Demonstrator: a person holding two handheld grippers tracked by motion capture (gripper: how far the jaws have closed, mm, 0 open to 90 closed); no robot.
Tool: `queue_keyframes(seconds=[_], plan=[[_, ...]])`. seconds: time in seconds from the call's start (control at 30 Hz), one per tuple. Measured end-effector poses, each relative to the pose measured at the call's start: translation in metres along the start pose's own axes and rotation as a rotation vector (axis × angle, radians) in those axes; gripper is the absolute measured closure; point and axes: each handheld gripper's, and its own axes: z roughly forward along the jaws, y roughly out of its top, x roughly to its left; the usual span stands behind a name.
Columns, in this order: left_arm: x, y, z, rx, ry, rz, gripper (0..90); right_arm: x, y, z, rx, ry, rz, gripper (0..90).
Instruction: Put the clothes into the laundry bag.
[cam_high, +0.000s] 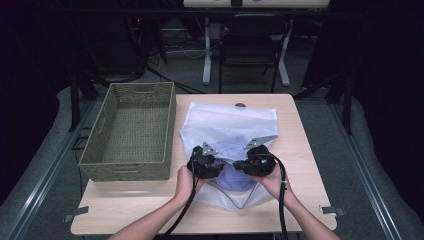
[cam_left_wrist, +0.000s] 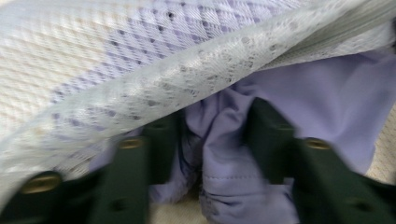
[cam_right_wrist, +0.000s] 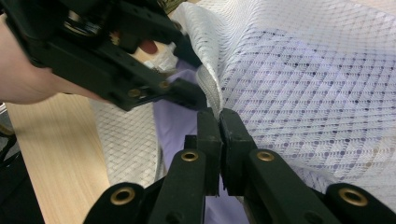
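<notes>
the white mesh laundry bag (cam_high: 231, 125) lay flat on the light wooden desk (cam_high: 300, 150), its open mouth turned toward the person, and both tools were working right at that mouth. the right hand-held gripper (cam_right_wrist: 219, 122) had its jaws pressed together on the bag's upper rim, pinching the mesh edge and lifting it clear. just ahead of those jaws and a little to their left, the left hand-held gripper (cam_right_wrist: 184, 95) reached in under the raised edge. in its own view, the left hand-held gripper (cam_left_wrist: 212, 140) stood part-way apart, jaws on either side of a bunched fold of the lilac cloth garment (cam_left_wrist: 233, 154); they straddled it but hadn't clearly clamped it. the garment sat mostly inside the bag, a lilac patch showing at the mouth between the two tools (cam_high: 235, 175), and its colour glowed through the mesh further in. the green woven rectangular basket (cam_high: 131, 131) waited on the desk off beyond the left tool, with nothing visible inside. so, by the look of it: bag opened, garment reached, grip not yet secured. the pull-out and any transfer to the basket were all left to do.
</notes>
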Motion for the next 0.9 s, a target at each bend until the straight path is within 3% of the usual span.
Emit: queue_keyframes(seconds=[0.23,0.33,0.47,0.57,0.63,0.8,0.9], plan=[[-0.006,0.001,-0.018,0.012,-0.01,0.044,35.2,-0.001,0.0,-0.003,-0.012,-0.006,0.007,88.2],[-0.007,-0.002,-0.026,0.02,-0.021,0.043,32.9,-0.002,0.0,-0.003,-0.018,-0.011,0.006,88.2],[-0.013,-0.008,-0.023,0.067,-0.03,0.068,33.3,-0.002,0.001,-0.005,-0.026,-0.013,0.009,88.2],[-0.017,-0.011,-0.015,0.098,-0.018,0.078,38.2,-0.002,0.001,-0.005,-0.03,-0.015,0.01,88.2],[-0.019,-0.013,-0.006,0.112,-0.02,0.076,50.7,-0.001,0.001,-0.005,-0.028,-0.014,0.01,88.2],[-0.014,-0.012,0.003,0.067,-0.007,0.067,75.3,0.0,0.001,-0.004,-0.024,-0.006,0.007,88.2],[-0.01,-0.011,0.006,0.041,-0.002,0.044,82.2,0.003,0.002,-0.004,-0.023,-0.003,0.003,88.3]])
